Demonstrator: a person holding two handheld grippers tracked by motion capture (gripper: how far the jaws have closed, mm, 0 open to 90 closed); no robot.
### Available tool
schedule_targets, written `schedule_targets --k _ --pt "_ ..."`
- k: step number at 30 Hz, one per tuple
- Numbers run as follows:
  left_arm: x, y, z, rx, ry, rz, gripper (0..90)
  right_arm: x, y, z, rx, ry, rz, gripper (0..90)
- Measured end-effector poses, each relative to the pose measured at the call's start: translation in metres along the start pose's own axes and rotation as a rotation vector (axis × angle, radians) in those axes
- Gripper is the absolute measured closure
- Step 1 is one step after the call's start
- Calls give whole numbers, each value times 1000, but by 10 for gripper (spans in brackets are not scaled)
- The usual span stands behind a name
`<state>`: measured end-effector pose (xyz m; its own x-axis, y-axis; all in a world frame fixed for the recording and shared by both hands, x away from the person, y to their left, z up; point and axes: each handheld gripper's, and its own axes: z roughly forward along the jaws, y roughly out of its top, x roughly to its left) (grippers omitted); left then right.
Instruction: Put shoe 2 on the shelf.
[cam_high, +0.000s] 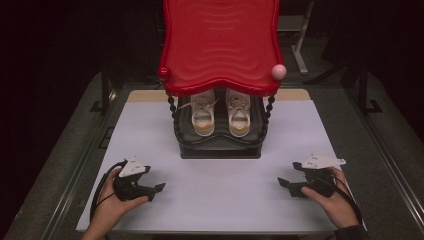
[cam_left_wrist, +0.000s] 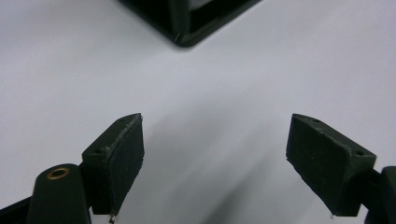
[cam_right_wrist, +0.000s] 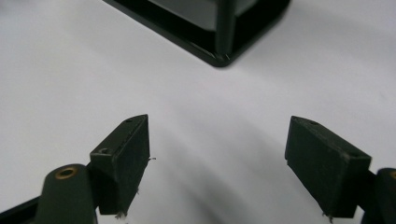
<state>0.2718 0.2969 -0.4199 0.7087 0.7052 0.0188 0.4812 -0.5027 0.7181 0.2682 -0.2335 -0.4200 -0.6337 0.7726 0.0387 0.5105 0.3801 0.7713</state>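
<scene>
I am looking at two white sneakers (cam_high: 221, 112) sitting side by side on the lower black tier (cam_high: 220, 145) of the one rack, under its red top shelf (cam_high: 220, 42). To do this well I am keeping both tools low and clear of the rack's two beaded front posts. Left gripper (cam_high: 159, 188), near the rack's front left, is gaping and empty; right gripper (cam_high: 281, 182), front right, likewise released.
</scene>
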Motion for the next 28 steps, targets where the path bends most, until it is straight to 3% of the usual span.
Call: schedule_targets --k 6,10,12,17,18,20,28 --pt "14 -28 -10 15 37 -45 186 -11 -20 -5 25 -45 51 212" --pt "21 -43 -12 30 78 -52 186 -17 -29 -8 38 -70 64 204" --pt "22 -48 -12 28 80 -58 182 -19 -33 -9 50 -76 72 189" --pt "23 -51 -11 10 78 -72 161 -21 -39 -6 81 -98 76 167" --pt "23 -52 -11 8 79 -71 161 -21 -43 -1 117 -103 73 145" --pt "23 -52 -11 6 79 -75 160 -21 -46 -1 89 -103 76 143" --pt "23 -53 -11 2 76 -77 160 -20 -48 -1 84 -112 69 140"
